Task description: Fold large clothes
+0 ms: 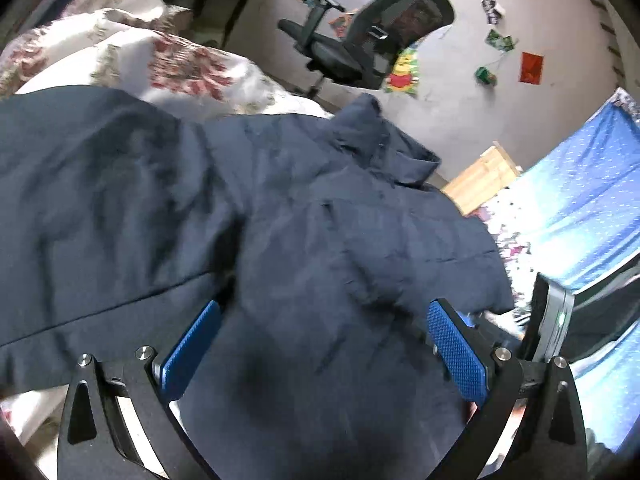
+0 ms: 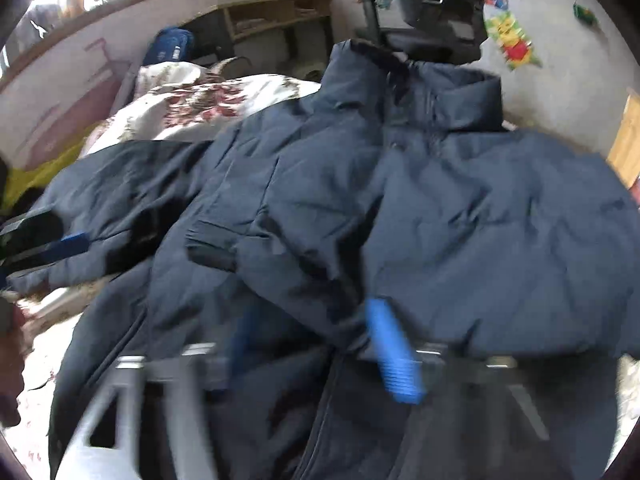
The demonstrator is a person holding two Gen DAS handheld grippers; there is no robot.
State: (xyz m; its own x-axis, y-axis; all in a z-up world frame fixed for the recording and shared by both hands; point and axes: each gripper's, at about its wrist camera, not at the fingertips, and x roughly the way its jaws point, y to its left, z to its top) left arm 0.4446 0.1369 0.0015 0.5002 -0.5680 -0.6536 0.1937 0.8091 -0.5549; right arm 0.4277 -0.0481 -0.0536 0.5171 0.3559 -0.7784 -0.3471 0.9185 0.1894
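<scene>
A large navy padded jacket (image 1: pixel 280 220) lies spread on the bed, its collar (image 1: pixel 384 148) toward the far side. My left gripper (image 1: pixel 320 320) is open, its blue pads wide apart with the jacket's fabric lying between and under them. In the right wrist view the jacket (image 2: pixel 440 200) fills the frame, one sleeve with a dark cuff (image 2: pixel 212 248) folded across the body. My right gripper (image 2: pixel 312 332) is blurred; its blue pads stand apart with a fold of jacket between them. The left gripper also shows at the left edge (image 2: pixel 60 248).
A floral duvet (image 1: pixel 172 60) is bunched behind the jacket. A black office chair (image 1: pixel 372 36) stands past the bed. A blue sheet (image 1: pixel 580 200) and a wooden board (image 1: pixel 484 180) lie to the right. A wooden desk shelf (image 2: pixel 280 16) is at the far wall.
</scene>
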